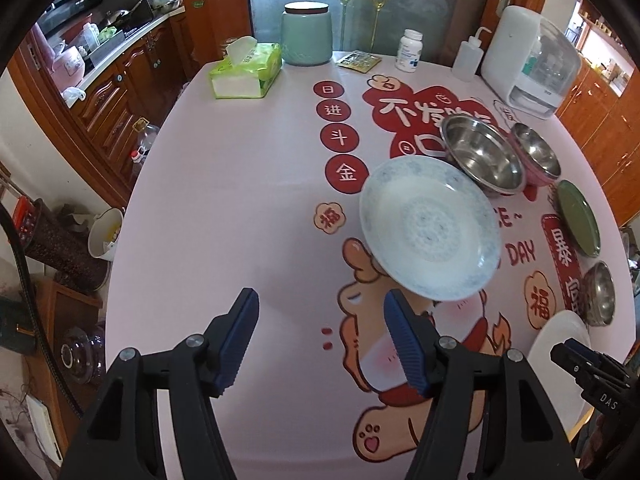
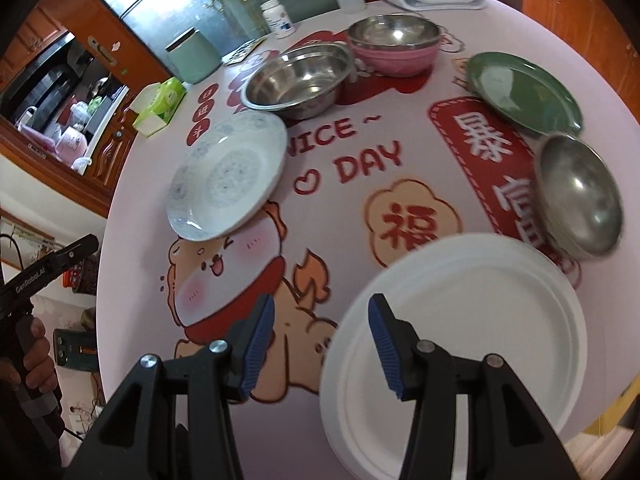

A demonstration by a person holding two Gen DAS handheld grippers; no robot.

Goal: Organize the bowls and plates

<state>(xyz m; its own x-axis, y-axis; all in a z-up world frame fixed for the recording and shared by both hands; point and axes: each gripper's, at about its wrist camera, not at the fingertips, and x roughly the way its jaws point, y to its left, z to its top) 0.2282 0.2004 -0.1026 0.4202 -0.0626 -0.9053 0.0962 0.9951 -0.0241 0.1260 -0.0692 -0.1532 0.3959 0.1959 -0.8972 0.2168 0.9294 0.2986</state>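
Printed on pink tablecloth: "NICE ~ DAY". Just left of lettering, blue-patterned plate; below it, white plate. Left gripper and right gripper spread wide, gripping nothing

Black gripper frames, ribbed blue pads, silver screws, bare-skinned hand

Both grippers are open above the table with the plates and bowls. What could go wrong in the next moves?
1. The white plate lies at the table's near edge; the right gripper, open over its rim, might push it off.
2. The patterned plate looks tilted, possibly resting on the large steel bowl; a nudge from the left gripper could make it slide.
3. The small steel bowl sits close to the white plate, so lifting the plate may knock it.
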